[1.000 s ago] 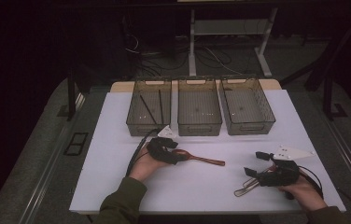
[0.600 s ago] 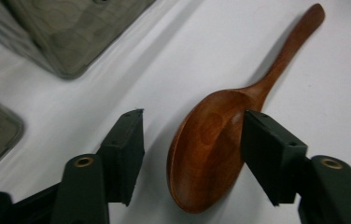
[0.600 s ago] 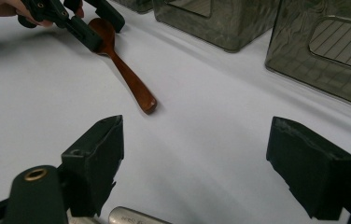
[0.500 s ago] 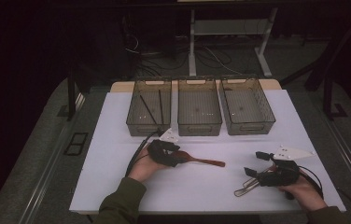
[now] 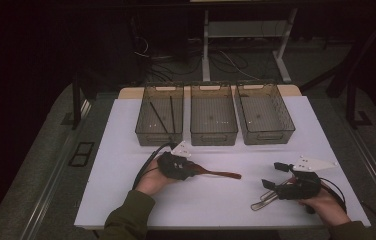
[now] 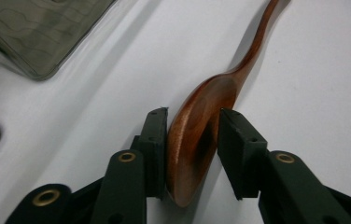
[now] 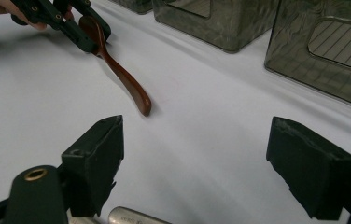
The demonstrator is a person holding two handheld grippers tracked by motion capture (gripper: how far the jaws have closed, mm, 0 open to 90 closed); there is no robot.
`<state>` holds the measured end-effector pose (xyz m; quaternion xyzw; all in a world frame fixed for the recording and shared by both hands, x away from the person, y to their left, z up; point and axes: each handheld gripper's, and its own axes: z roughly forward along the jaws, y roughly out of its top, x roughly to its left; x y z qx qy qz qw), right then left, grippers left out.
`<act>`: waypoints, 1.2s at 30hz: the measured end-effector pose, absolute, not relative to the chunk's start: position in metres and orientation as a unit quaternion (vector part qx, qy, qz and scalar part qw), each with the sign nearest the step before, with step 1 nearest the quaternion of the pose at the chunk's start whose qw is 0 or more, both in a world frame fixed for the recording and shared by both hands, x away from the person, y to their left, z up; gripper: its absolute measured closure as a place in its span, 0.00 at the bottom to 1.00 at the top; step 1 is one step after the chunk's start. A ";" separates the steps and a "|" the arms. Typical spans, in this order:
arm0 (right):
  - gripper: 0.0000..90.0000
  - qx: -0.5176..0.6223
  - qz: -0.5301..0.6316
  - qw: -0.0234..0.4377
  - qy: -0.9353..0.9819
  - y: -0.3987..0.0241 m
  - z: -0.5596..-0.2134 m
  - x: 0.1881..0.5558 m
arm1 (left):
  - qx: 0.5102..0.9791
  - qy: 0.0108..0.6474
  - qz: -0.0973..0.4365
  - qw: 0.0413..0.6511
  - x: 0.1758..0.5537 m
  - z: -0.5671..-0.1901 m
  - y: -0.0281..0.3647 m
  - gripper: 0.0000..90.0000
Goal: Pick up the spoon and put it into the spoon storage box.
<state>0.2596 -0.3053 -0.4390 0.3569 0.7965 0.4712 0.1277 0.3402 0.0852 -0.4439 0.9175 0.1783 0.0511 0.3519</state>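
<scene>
While the right claw rests spread at 4 o'clock, the left claw has just been closing and pinches the wooden spoon bowl, ready to lift off the tabletop.

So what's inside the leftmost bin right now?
The leftmost bin holds two thin dark sticks, probably chopsticks, lying on its floor. The tinted near wall blurs their lower ends.

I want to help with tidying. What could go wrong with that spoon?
The left claw has just been closing on the wooden spoon at its rounded bowl, so it might slip out. The long handle sticks far out and could tip down when lifted, or bump a bin.
</scene>
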 end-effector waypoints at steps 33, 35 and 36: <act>0.20 0.357 0.471 0.127 0.797 -0.305 -0.439 0.259 | 0.913 0.172 0.050 0.367 0.335 -0.432 0.084 0.87; 0.20 0.356 0.472 0.127 0.797 -0.305 -0.439 0.259 | 0.910 0.178 0.048 0.372 0.335 -0.429 0.086 0.87; 0.20 0.355 0.472 0.127 0.797 -0.305 -0.439 0.259 | 0.908 0.177 0.046 0.378 0.335 -0.428 0.087 0.87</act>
